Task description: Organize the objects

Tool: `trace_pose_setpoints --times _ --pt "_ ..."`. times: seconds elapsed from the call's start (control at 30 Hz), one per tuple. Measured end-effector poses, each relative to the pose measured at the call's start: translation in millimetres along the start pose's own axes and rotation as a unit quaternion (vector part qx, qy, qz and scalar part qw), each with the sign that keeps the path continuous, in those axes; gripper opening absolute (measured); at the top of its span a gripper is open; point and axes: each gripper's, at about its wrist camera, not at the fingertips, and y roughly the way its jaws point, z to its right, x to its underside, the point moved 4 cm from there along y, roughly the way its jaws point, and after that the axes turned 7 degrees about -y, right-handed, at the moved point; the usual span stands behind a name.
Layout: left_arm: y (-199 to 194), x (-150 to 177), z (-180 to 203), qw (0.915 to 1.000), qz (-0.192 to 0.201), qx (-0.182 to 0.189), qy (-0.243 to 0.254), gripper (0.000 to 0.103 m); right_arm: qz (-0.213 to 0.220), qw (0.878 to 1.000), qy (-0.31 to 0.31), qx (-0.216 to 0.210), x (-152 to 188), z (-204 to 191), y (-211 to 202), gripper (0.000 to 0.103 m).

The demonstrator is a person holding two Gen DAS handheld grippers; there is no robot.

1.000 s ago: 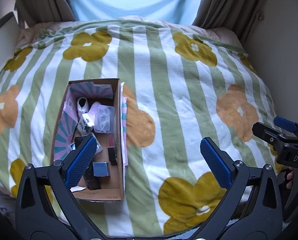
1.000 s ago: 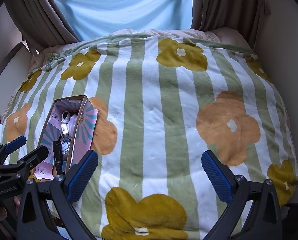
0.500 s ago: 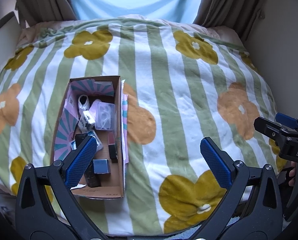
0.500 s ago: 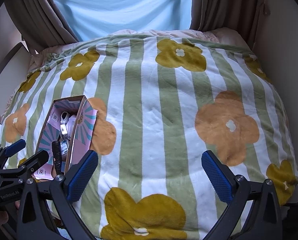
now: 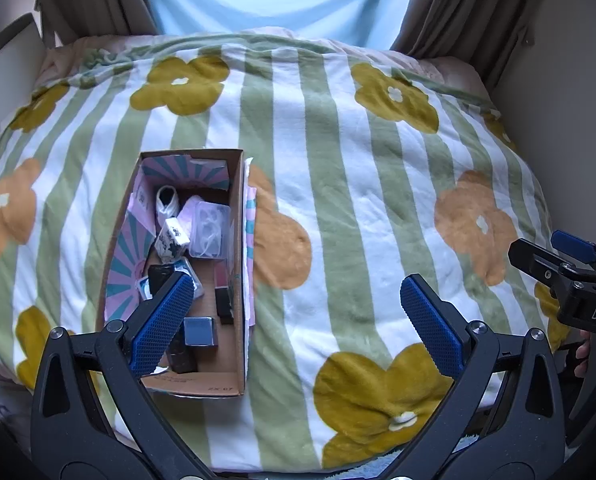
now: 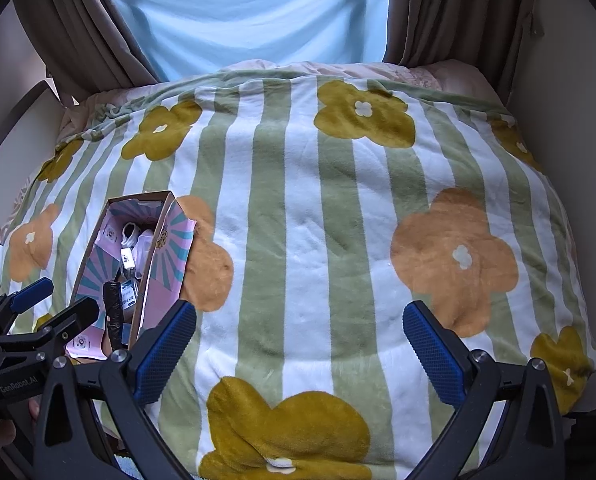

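Observation:
A long cardboard box (image 5: pixel 239 264) with a pink and teal lining lies on the bed's left side; the right wrist view shows the same box (image 6: pixel 147 276). Inside are several small things: a clear plastic case (image 5: pixel 209 232), a white patterned packet (image 5: pixel 171 240), a grey cube (image 5: pixel 199 331) and dark sticks. My left gripper (image 5: pixel 298 320) hangs open above the box's near end, nothing between its blue pads. Further right over the blanket, my right gripper (image 6: pixel 300 354) is open and empty too.
A striped green and white blanket (image 5: pixel 338 200) with yellow and orange flowers covers the bed. Brown curtains (image 6: pixel 438 12) frame a pale blue window drape at the head. A wall (image 5: pixel 558 112) runs along the bed's right side. A hand (image 5: pixel 582 354) grips the right tool.
Both grippers have drawn slightly back and up from the bed, so the box sits a little lower and further left in view. Neither gripper's opening has changed.

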Motion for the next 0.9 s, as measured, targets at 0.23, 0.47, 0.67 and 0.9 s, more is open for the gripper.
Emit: trace_pose_setpoints --times 0.23,0.47,0.67,0.9 --pt "3.3 0.9 -1.1 0.9999 0.002 -0.005 -0.009 0.103 0.000 1.000 0.000 0.001 0.3 0.0 0.4 0.102" --pt "1.8 -1.9 3.9 0.9999 -0.007 -0.007 -0.012 0.103 -0.001 1.000 -0.001 0.001 -0.3 -1.1 0.6 0.102" --pt "-13.2 -6.8 4.3 0.9991 0.016 -0.031 -0.024 0.103 0.004 1.000 0.001 0.001 -1.4 -3.5 0.7 0.102" --pt "-20.3 -9.2 9.5 0.9993 0.021 -0.021 -0.021 0.103 -0.011 1.000 0.007 0.003 2.4 -1.8 15.0 0.102"
